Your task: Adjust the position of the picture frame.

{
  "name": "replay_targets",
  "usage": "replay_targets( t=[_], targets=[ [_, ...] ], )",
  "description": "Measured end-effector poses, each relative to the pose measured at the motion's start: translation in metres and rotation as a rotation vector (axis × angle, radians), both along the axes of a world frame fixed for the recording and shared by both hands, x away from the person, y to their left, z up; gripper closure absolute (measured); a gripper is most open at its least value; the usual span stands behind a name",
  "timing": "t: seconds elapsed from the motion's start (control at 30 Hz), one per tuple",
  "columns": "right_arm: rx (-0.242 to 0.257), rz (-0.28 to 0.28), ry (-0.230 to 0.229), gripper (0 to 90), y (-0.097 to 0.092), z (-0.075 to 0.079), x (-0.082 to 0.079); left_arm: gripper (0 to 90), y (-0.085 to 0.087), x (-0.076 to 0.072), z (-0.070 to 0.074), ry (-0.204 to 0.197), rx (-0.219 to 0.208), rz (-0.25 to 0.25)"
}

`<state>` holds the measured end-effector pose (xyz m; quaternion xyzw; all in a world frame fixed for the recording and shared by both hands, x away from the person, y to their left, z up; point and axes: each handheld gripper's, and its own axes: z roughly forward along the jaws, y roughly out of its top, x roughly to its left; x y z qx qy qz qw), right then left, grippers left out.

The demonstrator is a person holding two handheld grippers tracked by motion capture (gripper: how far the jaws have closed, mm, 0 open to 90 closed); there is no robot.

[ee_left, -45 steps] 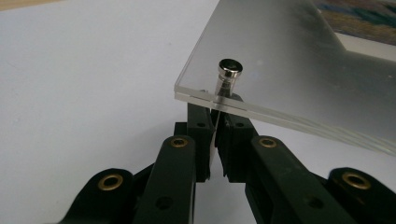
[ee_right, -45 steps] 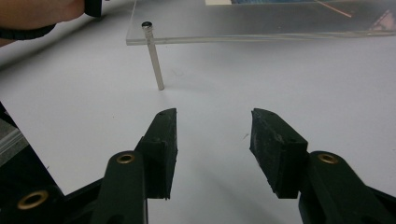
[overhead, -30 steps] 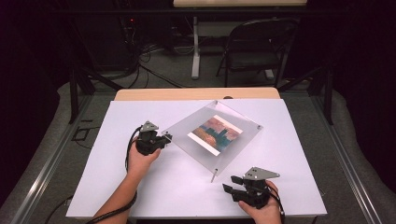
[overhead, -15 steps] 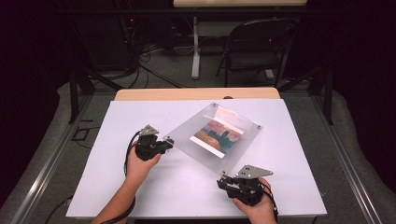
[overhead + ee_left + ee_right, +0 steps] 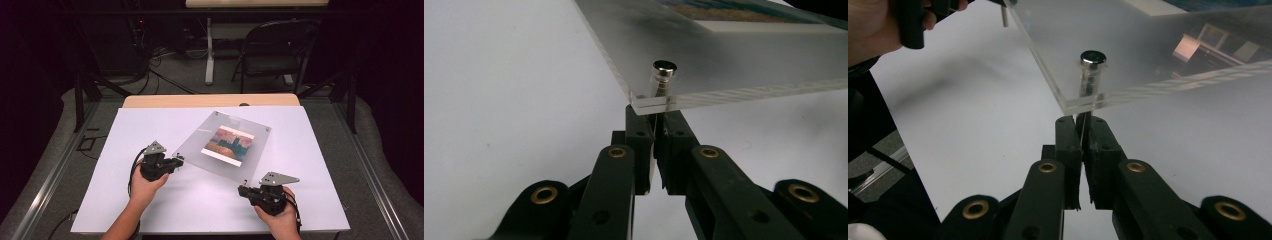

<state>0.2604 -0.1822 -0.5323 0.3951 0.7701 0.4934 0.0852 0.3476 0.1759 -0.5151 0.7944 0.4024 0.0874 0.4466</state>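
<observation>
Acrylic picture frame (image 5: 227,145) was held off the table, both grippers (image 5: 176,161) (image 5: 243,191) clamped on corner pins; moving it needed matched hands.

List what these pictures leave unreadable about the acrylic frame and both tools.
- Left tool: the acrylic frame's corner hides the pin below its cap, left gripper view.
- Right tool: same under the frame's other corner.
- Print: too small in high view, cut off elsewhere.
</observation>
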Motion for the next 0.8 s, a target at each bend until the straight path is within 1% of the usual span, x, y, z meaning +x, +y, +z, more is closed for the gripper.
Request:
replay_targets(
  t=[0.1,0.17,0.2,0.27,0.4,0.43,0.47,0.5,0.57,0.67,0.8],
  targets=[
    [0.003,-0.015,-0.003,86.1,-0.004,0.002,0.003,85.1,0.002,-0.008,0.001,0.002,-0.018,-0.003],
    [0.001,-0.029,-0.006,86.1,-0.007,0.004,0.007,85.2,0.003,-0.013,0.002,0.003,-0.019,-0.011],
    [0.006,-0.031,-0.009,86.1,-0.008,0.004,0.008,85.3,0.003,-0.017,0.003,0.007,-0.030,-0.010],
    [0.006,-0.046,-0.014,86.1,-0.010,0.005,0.011,85.3,0.004,-0.022,0.004,0.009,-0.035,-0.019],
    [-0.001,-0.063,-0.026,86.1,-0.016,0.007,0.016,85.3,0.003,-0.035,0.005,0.021,-0.060,-0.031],
    [-0.003,-0.072,-0.026,86.1,-0.018,0.008,0.018,85.3,0.003,-0.038,0.005,0.024,-0.061,-0.032],
    [-0.003,-0.072,-0.026,86.1,-0.018,0.008,0.018,85.4,0.003,-0.038,0.005,0.024,-0.061,-0.032],
    [-0.003,-0.081,-0.031,86.1,-0.020,0.008,0.020,85.4,0.001,-0.043,0.006,0.029,-0.070,-0.036],
    [-0.005,-0.090,-0.036,86.1,-0.022,0.009,0.022,85.4,0.000,-0.048,0.006,0.034,-0.073,-0.042],
    [-0.008,-0.098,-0.033,86.0,-0.023,0.009,0.023,85.3,-0.001,-0.053,0.007,0.037,-0.077,-0.035],
    [-0.005,-0.092,-0.037,86.0,-0.021,0.010,0.024,85.2,0.001,-0.052,0.006,0.027,-0.077,-0.012]
  ],
)
